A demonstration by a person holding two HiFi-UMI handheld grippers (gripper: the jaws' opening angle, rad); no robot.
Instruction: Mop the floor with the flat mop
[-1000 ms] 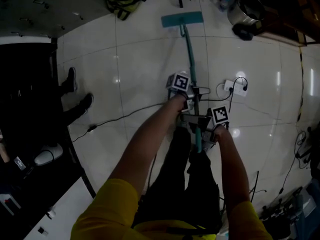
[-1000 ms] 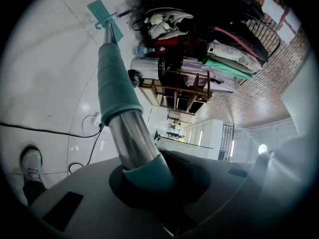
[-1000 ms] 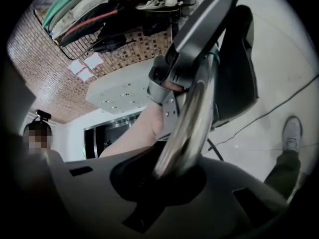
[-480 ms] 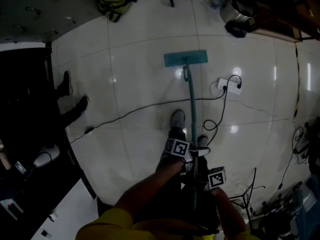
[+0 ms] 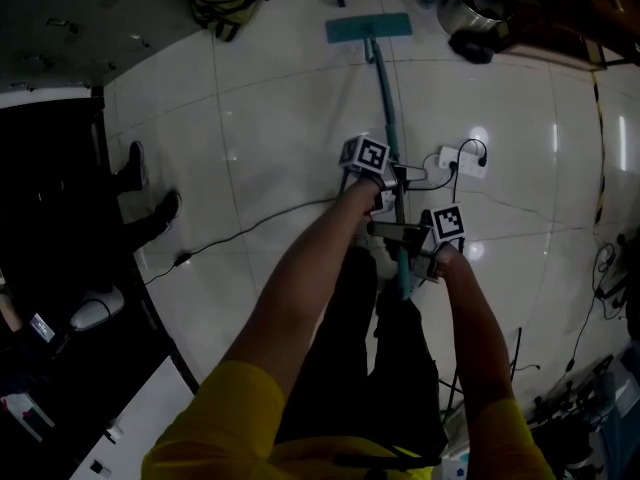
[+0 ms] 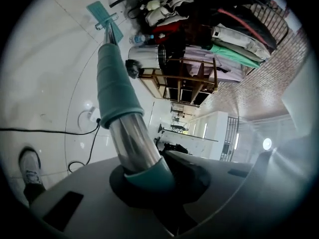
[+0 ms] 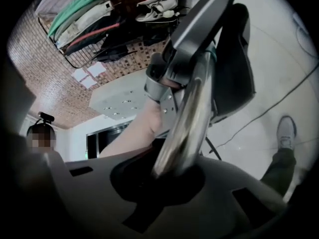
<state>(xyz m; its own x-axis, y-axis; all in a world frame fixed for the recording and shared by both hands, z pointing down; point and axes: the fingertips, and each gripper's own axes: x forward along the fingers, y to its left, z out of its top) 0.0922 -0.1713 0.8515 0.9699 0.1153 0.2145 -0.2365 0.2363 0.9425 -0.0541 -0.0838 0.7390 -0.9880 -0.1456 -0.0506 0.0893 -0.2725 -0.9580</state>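
Head view: mop head (image 5: 368,27) flat on the tiled floor (image 5: 280,118) at 12 o'clock, well apart from both grippers. Mop handle (image 5: 385,98) is the long axis, running 12 to 6 back toward the person. Left gripper (image 5: 392,180) sits higher up the picture and so nearer the head; right gripper (image 5: 405,236) is just behind it at 6 o'clock, near the handle's top end. Power strip (image 5: 462,158) and its cable (image 5: 445,183) lie just beside the handle at 3 o'clock, likely a snag risk on a sideways stroke.

Left gripper view: jaws clamped round the handle at a teal collar, with bare polished steel tube above it, then a matte teal sleeve (image 6: 115,91). The head is a thin teal rectangle at 11 o'clock. Glossy floor with glare; steel pot (image 6: 144,59) at 12.

Right gripper view: jaws closed on smooth round chrome tube (image 7: 187,123). The left gripper's grey body is ahead at 1 o'clock.
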